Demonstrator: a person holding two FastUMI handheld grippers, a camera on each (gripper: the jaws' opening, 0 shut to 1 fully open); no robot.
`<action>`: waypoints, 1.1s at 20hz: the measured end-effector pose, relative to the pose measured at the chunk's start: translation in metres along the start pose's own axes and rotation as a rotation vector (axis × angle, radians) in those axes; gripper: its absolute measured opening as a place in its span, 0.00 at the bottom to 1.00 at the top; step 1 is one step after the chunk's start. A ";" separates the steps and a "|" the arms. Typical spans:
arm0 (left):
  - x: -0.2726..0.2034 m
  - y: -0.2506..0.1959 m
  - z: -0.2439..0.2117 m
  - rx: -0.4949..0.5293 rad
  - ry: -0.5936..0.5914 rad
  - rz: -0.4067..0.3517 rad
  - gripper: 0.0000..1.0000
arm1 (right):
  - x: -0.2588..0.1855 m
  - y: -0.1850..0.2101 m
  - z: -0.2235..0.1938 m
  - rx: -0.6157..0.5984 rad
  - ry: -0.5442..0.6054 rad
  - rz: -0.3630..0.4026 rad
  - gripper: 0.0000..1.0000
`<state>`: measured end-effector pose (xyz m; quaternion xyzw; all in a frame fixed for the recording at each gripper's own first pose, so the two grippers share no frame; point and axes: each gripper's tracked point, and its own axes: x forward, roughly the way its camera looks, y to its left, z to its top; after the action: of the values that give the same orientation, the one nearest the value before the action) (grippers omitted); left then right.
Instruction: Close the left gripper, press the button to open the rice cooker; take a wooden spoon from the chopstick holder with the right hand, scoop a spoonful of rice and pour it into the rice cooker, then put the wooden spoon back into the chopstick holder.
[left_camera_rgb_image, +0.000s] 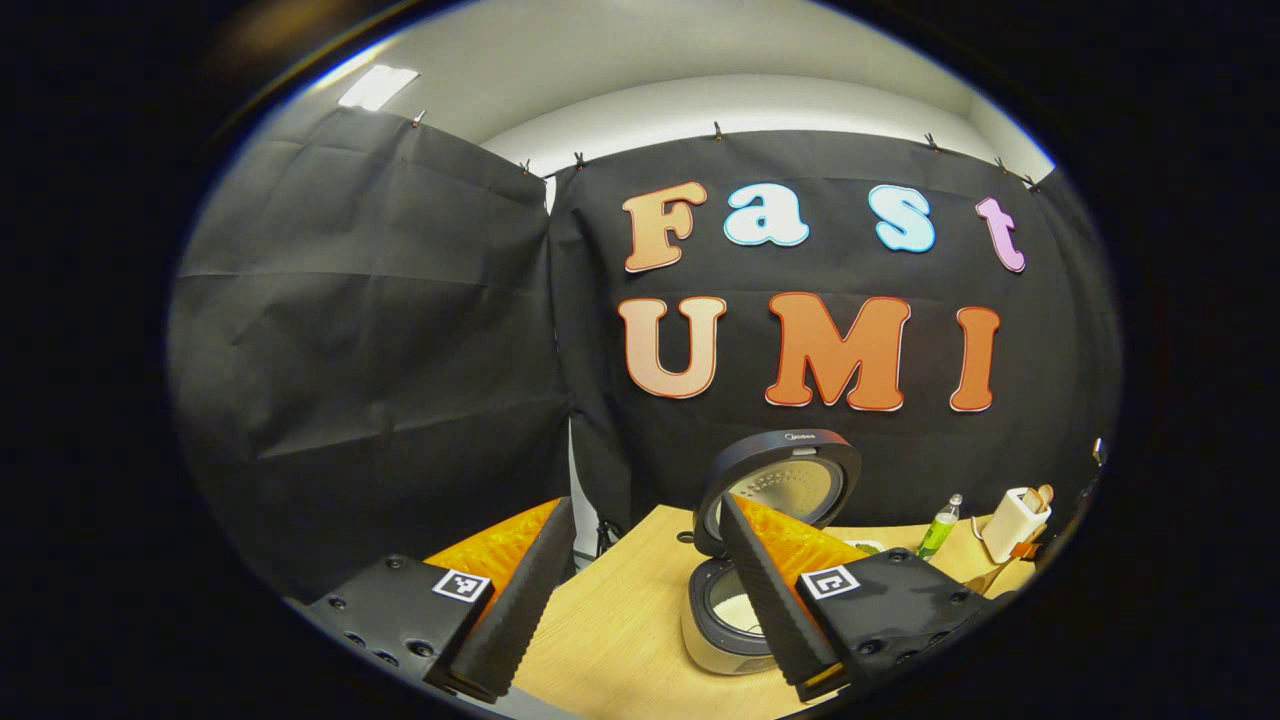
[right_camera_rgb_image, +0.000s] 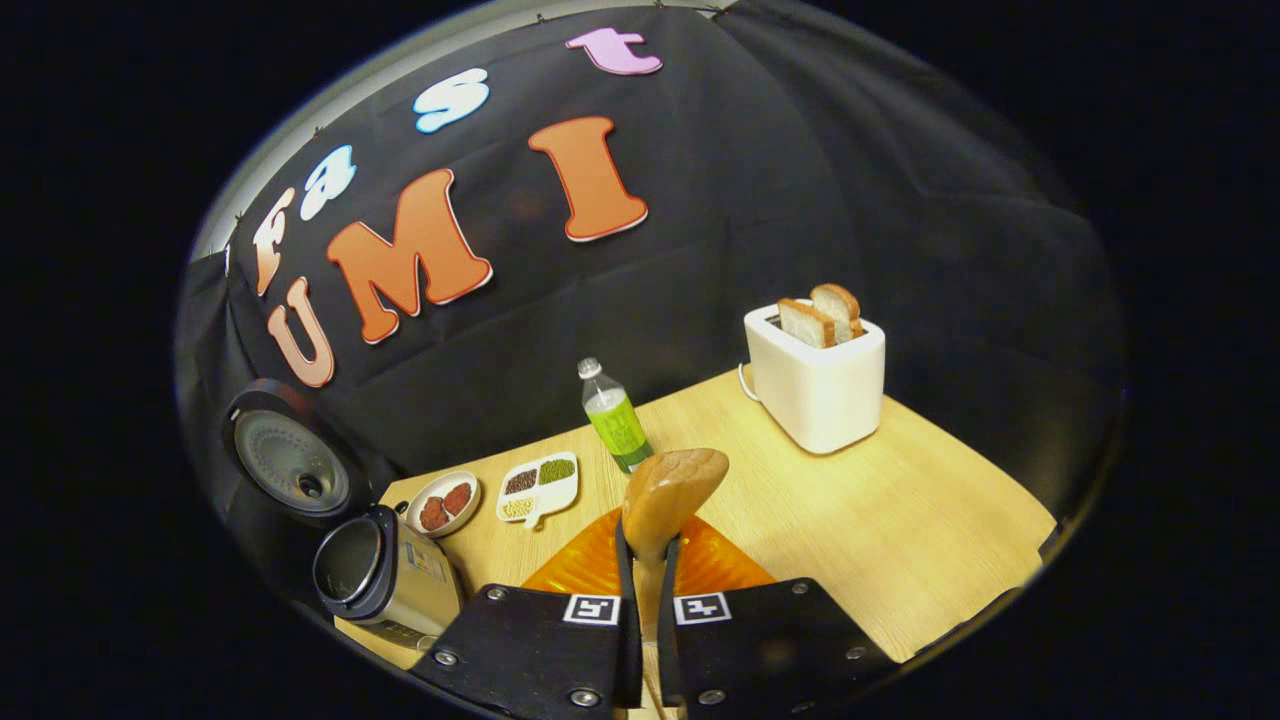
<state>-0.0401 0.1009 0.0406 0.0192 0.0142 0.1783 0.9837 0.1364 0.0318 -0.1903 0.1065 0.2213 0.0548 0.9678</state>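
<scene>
Meanwhile right gripper (right_camera_rgb_image: 647, 560) fingers clamp the glossy, upright wooden spoon (right_camera_rgb_image: 672, 488); left gripper (left_camera_rgb_image: 640, 590) fingers spread, rice cooker (left_camera_rgb_image: 745, 560) lid open.

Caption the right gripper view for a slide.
Right gripper holds a wooden spoon above the table, rice cooker open.

My workspace: staged recording booth, not real kitchen. Black cloth wall (left_camera_rgb_image: 380, 330) clipped up around wooden table (right_camera_rgb_image: 900, 520); toaster (right_camera_rgb_image: 818, 385), rice cooker (right_camera_rgb_image: 385, 580) as props.
</scene>
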 end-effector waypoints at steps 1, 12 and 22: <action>0.001 0.001 0.000 -0.002 0.001 -0.010 0.97 | -0.010 0.005 0.007 -0.003 -0.016 0.005 0.06; 0.029 0.022 -0.008 -0.024 0.019 -0.135 0.93 | -0.110 0.087 -0.011 -0.204 -0.097 0.085 0.05; 0.039 0.060 -0.014 -0.003 0.023 -0.196 0.97 | -0.119 0.093 -0.101 -0.452 -0.022 -0.077 0.05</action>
<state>-0.0251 0.1716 0.0286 0.0145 0.0270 0.0814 0.9962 -0.0203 0.1224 -0.2085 -0.1211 0.1968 0.0650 0.9708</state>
